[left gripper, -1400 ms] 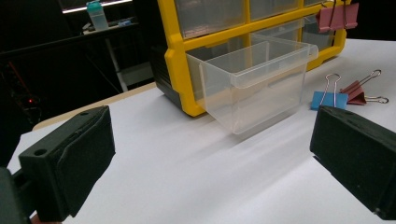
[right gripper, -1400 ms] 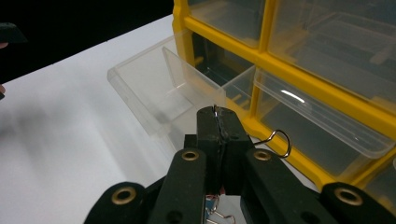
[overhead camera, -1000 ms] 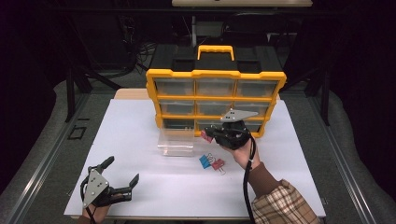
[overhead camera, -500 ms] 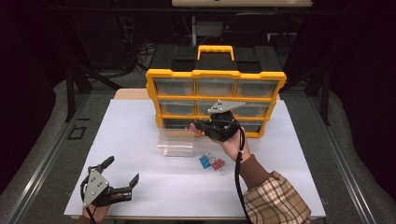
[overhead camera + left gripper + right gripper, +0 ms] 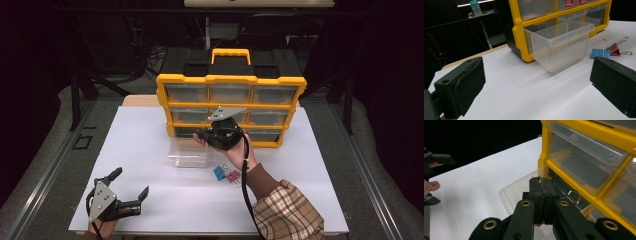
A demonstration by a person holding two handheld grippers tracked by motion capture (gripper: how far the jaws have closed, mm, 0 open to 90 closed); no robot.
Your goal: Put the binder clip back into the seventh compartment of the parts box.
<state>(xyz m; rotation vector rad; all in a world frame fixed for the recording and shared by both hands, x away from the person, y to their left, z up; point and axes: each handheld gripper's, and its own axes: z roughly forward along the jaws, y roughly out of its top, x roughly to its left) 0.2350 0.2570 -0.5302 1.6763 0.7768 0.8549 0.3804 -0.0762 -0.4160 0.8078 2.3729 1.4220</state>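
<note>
My right gripper hovers above the clear plastic drawer, which stands on the table in front of the yellow drawer organizer. In the right gripper view the right gripper is shut on a binder clip; its wire handle sticks out to the side above the clear drawer. A blue binder clip and a red binder clip lie on the white table just right of the drawer. My left gripper rests open near the front left edge, with nothing between its jaws.
The left gripper faces the clear drawer, with the blue clip and red clip to its right. The organizer has a gap behind the drawer. White table lies bare at left.
My right gripper has moved left and forward from above the loose clips to above the clear drawer, carrying a clip. The left gripper has stayed put.
</note>
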